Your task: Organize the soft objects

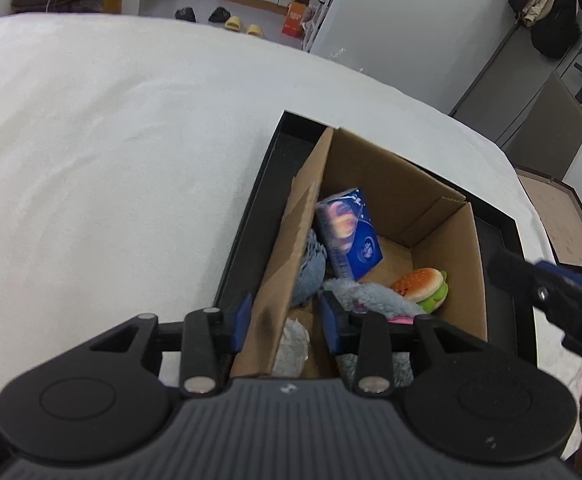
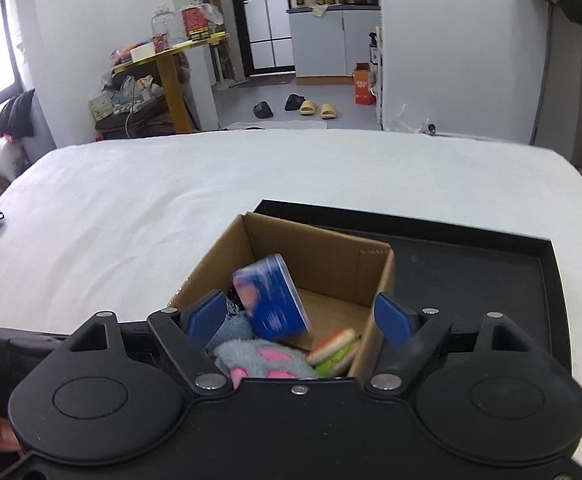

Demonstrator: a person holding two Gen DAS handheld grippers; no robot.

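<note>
The left gripper (image 1: 283, 322) sits at the near left wall of the box (image 1: 375, 168). Its two blue pads stand one on each side of that wall. The left pad (image 1: 238, 320) is outside the box and the right one is inside. I cannot tell if they pinch the wall or just sit beside it.

The right gripper (image 2: 297, 322) hangs over the near end of the box with its jaws wide apart and holds nothing. Just ahead of it, between its pads, the blue pack (image 2: 271, 300) is in the box, tilted and blurry.

Under the pack lie a grey sock (image 2: 257, 354) with pink spots and a blue cloth (image 2: 229, 330). A toy burger (image 2: 337, 350) lies near the right pad.

The box stands in a black tray (image 2: 491, 276) on a white bed (image 2: 131, 208).
</note>
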